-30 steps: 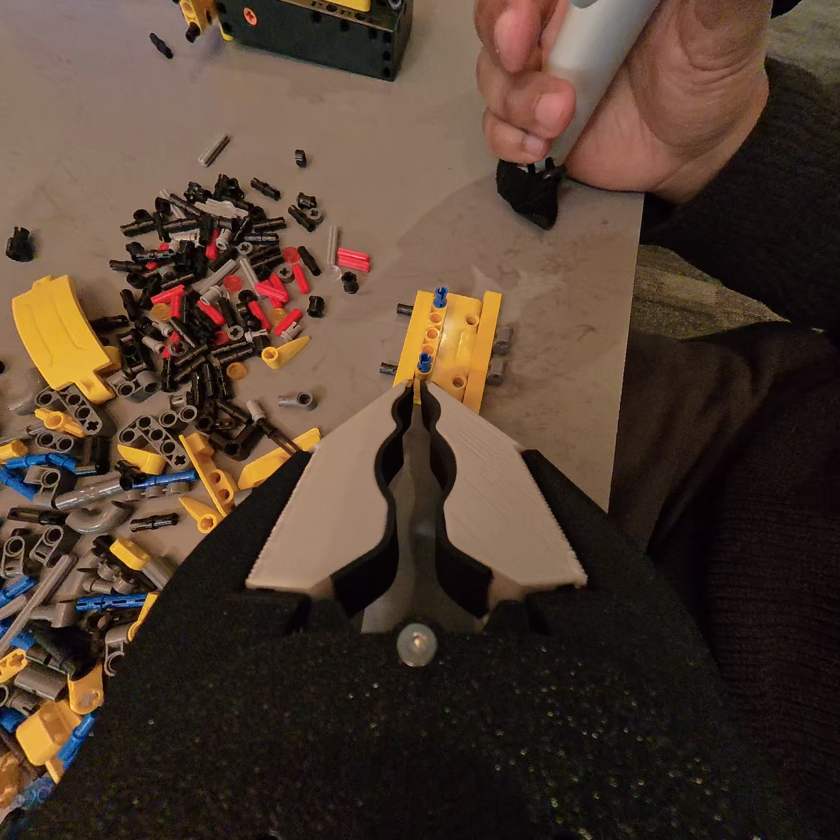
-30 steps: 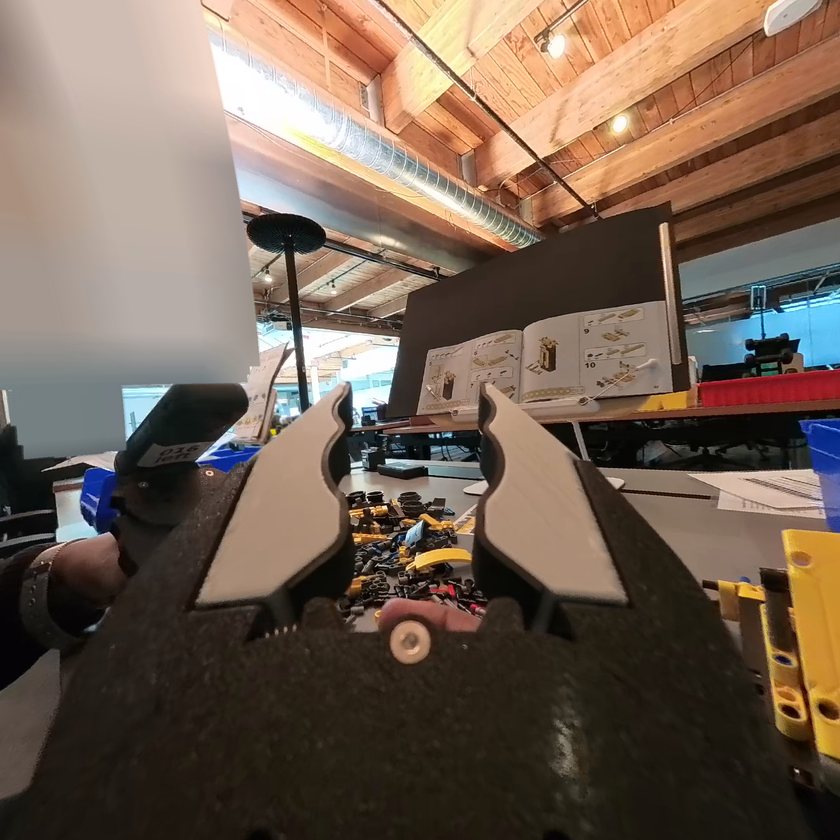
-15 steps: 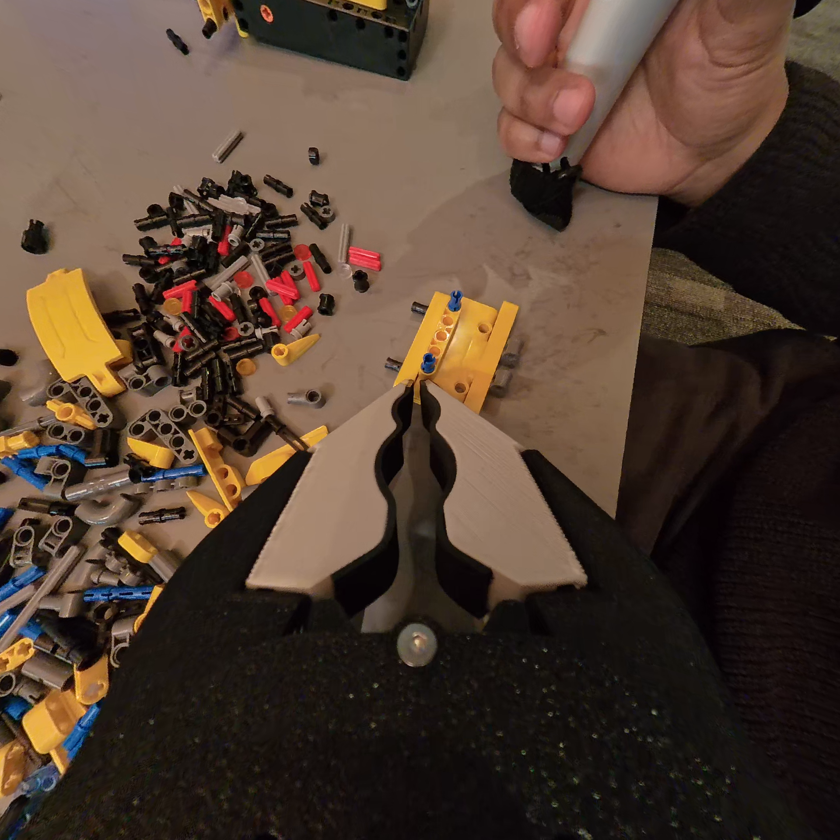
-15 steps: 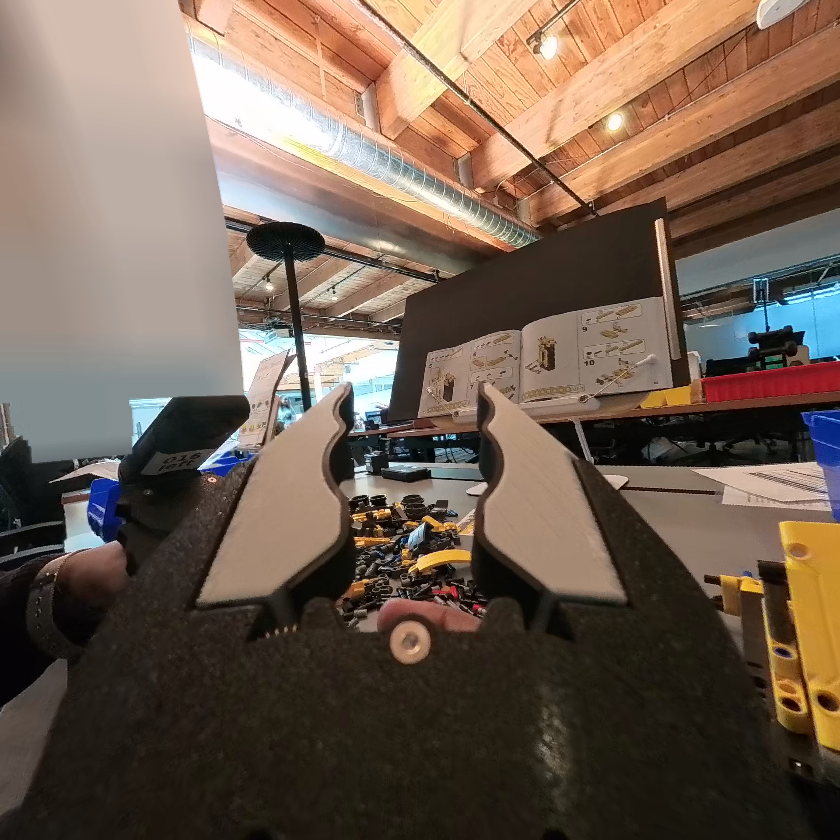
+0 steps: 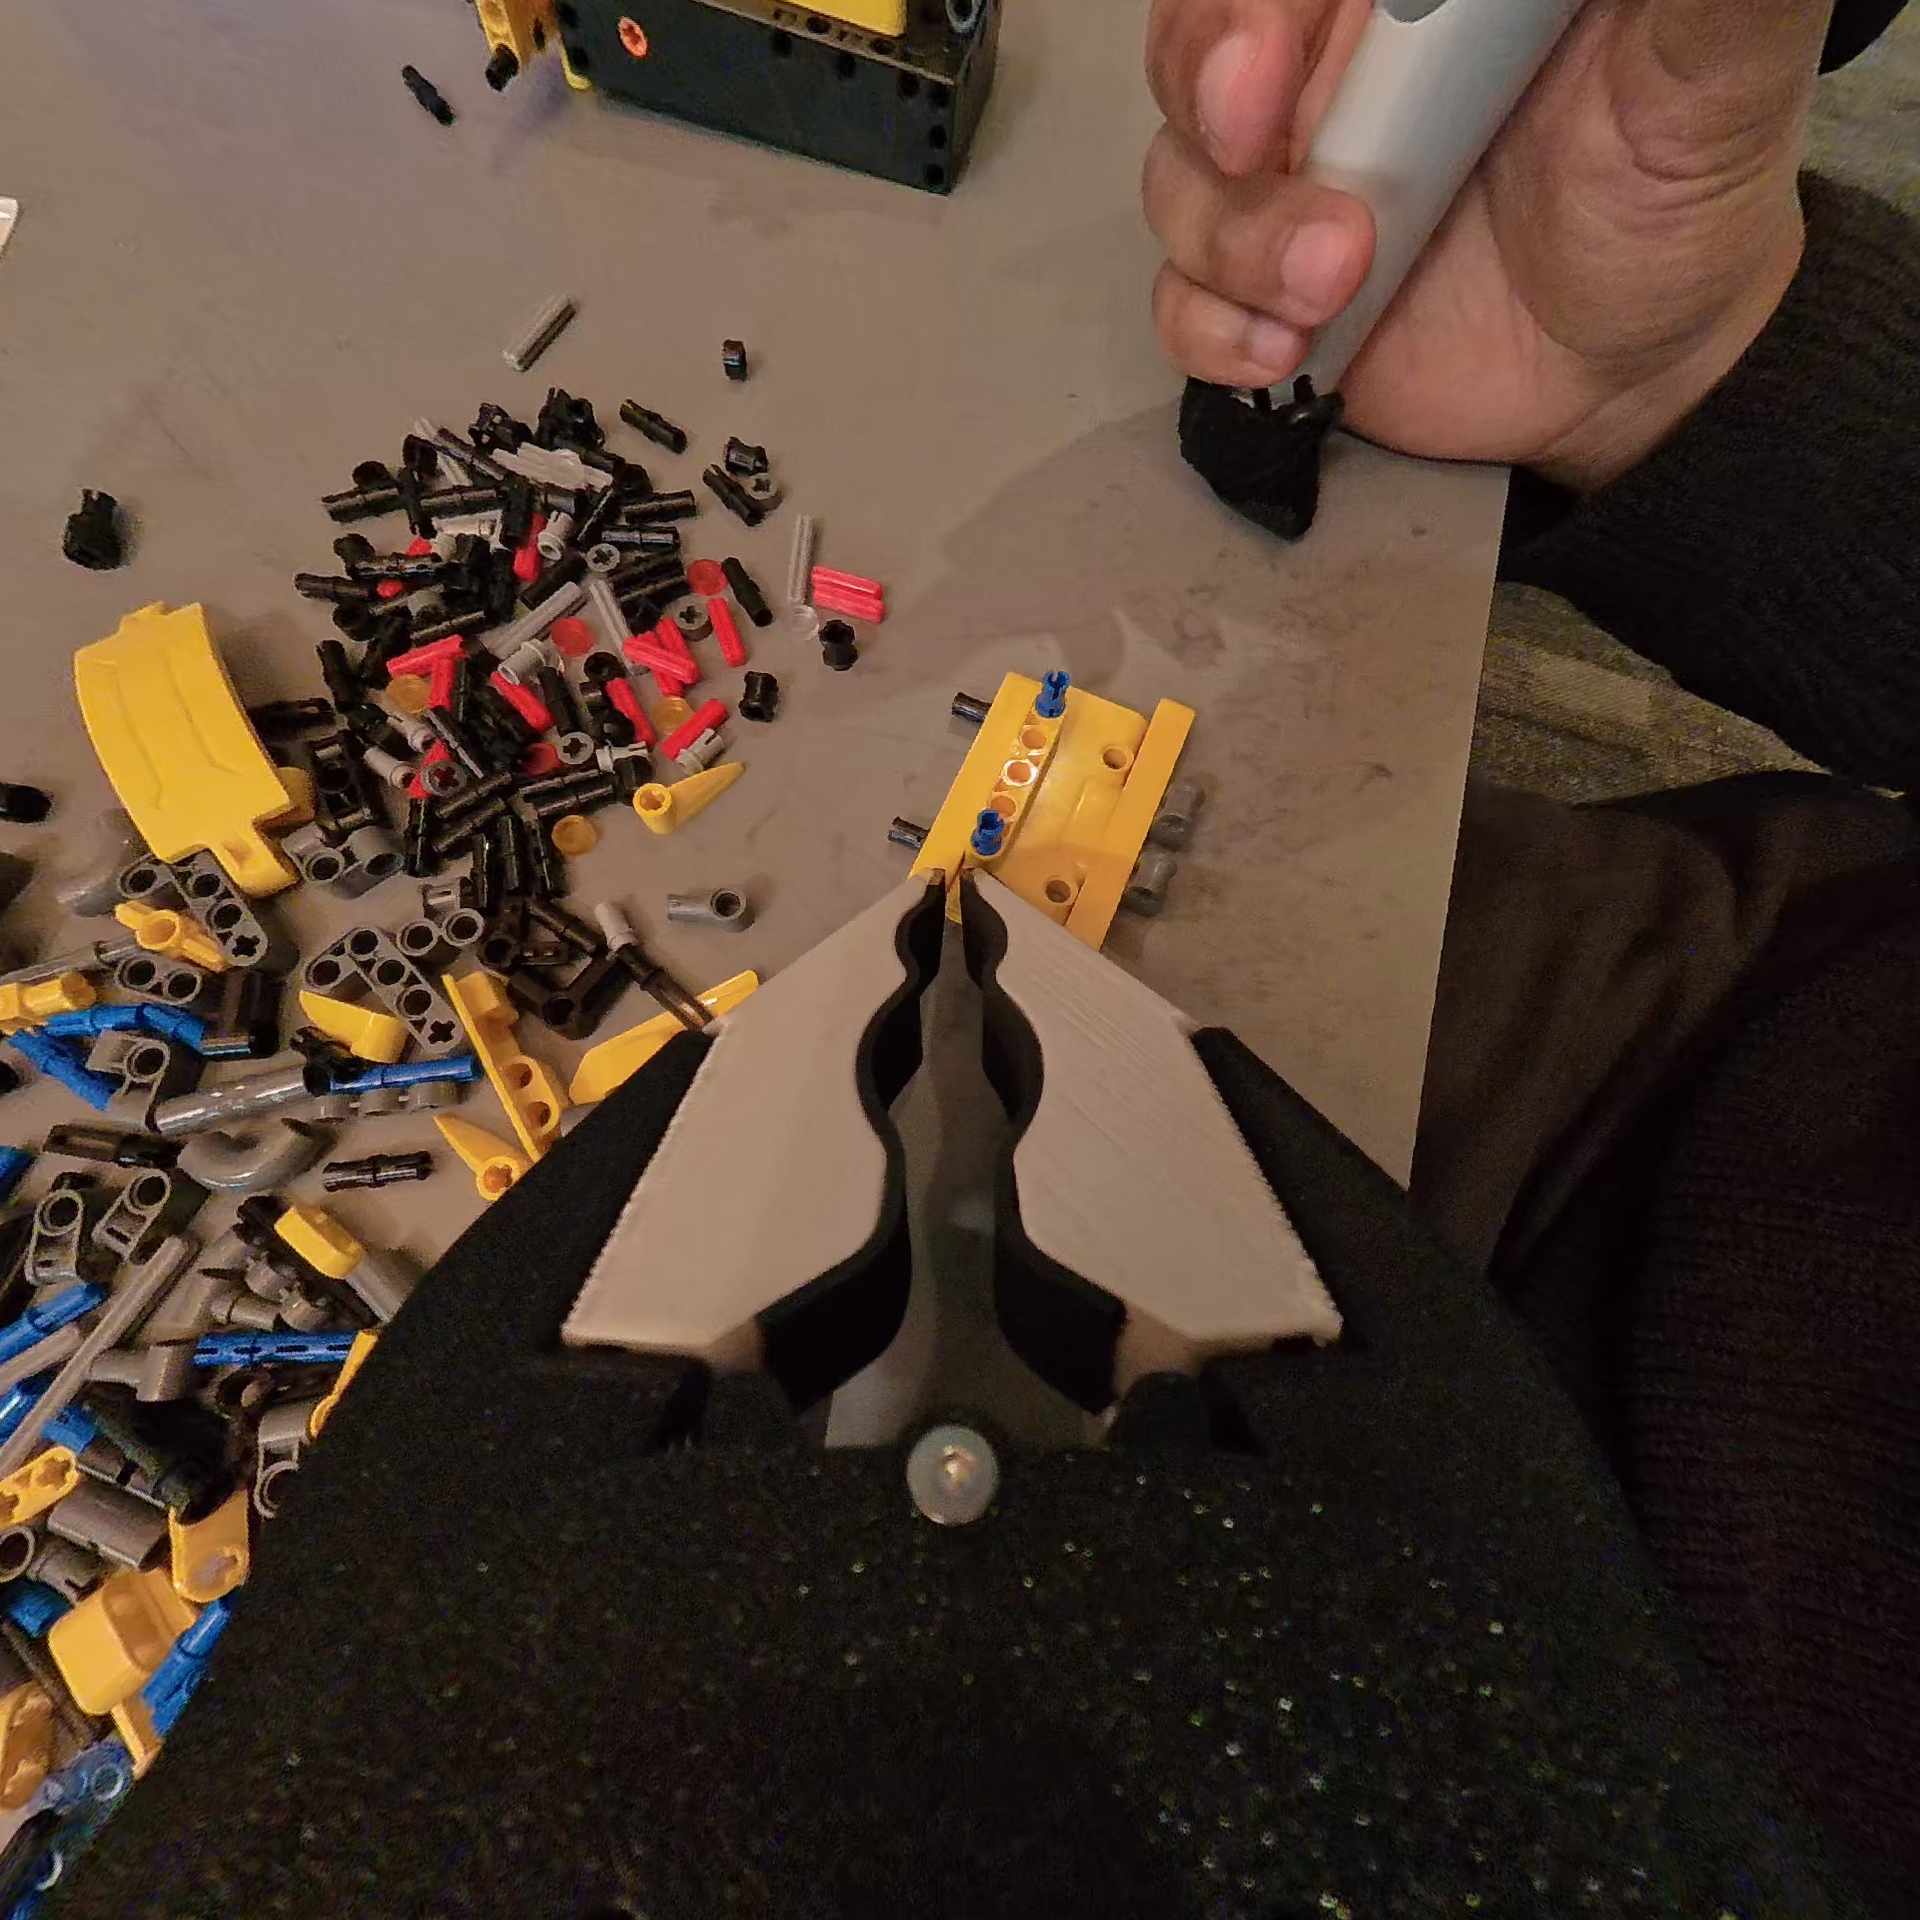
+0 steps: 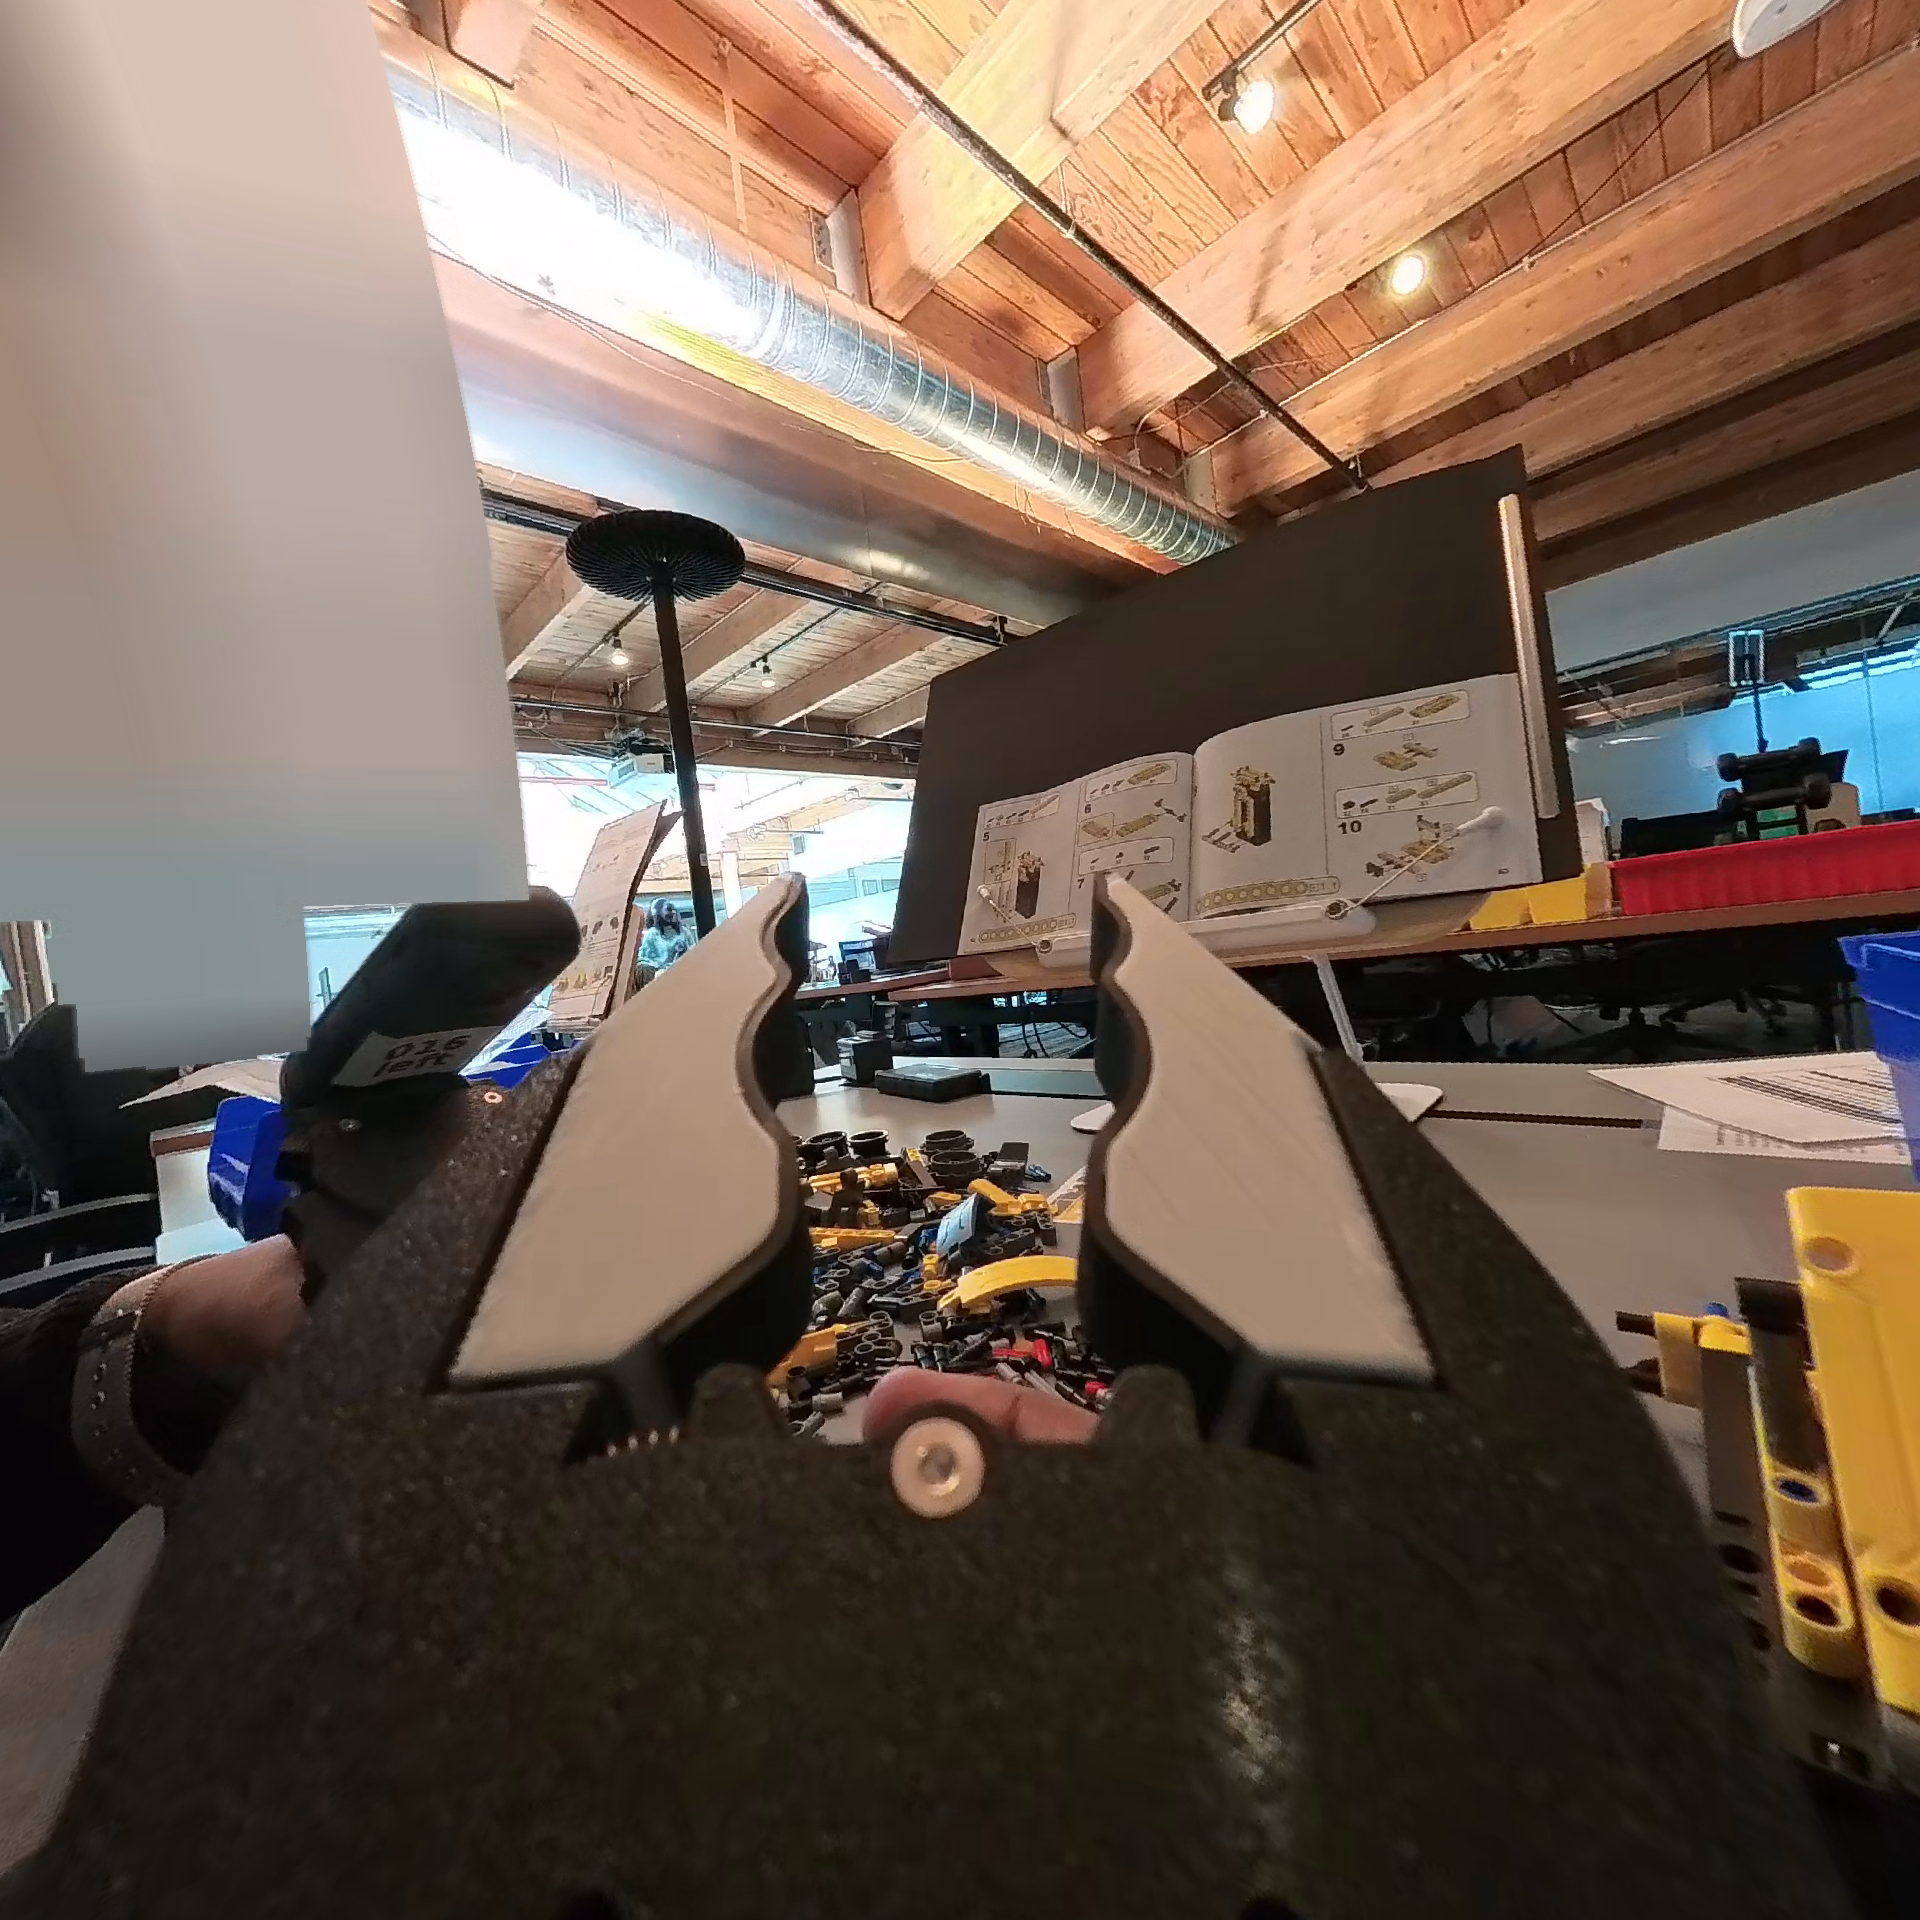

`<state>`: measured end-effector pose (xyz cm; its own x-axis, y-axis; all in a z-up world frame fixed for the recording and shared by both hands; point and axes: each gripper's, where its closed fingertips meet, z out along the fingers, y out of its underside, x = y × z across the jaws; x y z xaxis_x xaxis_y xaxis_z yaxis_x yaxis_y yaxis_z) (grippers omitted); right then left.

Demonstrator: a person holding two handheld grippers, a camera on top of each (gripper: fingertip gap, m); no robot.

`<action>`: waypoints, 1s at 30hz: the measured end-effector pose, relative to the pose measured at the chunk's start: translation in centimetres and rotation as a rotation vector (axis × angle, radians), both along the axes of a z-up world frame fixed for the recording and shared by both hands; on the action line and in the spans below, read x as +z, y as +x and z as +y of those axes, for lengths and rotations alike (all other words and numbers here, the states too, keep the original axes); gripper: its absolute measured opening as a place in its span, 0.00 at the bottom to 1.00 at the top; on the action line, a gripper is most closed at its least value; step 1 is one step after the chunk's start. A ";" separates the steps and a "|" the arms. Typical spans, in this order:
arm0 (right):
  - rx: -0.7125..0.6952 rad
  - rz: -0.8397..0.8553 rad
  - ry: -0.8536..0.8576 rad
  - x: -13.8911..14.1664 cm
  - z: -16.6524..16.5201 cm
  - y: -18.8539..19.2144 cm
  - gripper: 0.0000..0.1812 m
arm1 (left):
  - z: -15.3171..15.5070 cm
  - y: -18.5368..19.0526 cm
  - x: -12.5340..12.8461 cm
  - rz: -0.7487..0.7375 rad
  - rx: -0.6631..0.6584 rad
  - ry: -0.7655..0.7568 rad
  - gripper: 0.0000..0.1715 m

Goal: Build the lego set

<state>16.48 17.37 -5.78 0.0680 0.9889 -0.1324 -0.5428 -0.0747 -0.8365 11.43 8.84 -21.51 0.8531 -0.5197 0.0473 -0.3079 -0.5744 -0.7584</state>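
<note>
my left gripper [image 5: 951, 891] points down at the table edge, its fingers pinched on the near corner of the yellow brick assembly [image 5: 1055, 805]. my right gripper [image 6: 945, 914] rests low and level, fingers spread apart around nothing. since a second ago the assembly has turned clockwise a little; the right barely shifts. the grey table [image 5: 1195, 623] carries a heap of loose pieces [image 5: 499, 717]; an open instruction booklet [image 6: 1247, 821] stands beyond, under wooden ceiling beams [image 6: 1143, 156].
</note>
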 end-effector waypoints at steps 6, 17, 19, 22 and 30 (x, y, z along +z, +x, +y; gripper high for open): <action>0.011 -0.008 -0.011 -0.1 0.1 -0.3 0.30 | 0.6 -1.1 0.0 0.019 0.076 0.008 0.08; 0.034 -0.199 0.040 6.5 0.9 -10.7 0.00 | 6.3 -13.6 13.4 -0.042 0.676 0.413 0.47; -0.009 -0.254 -0.074 8.4 5.2 -14.4 0.00 | 8.3 -16.5 18.1 -0.022 0.732 0.515 0.57; -0.229 -0.404 -0.200 8.4 14.2 -19.2 0.00 | 12.2 -20.7 23.8 -0.020 0.825 0.638 0.58; -0.521 -0.517 -0.521 0.0 28.8 -23.7 0.34 | 25.8 -25.4 21.8 0.035 0.850 0.508 0.63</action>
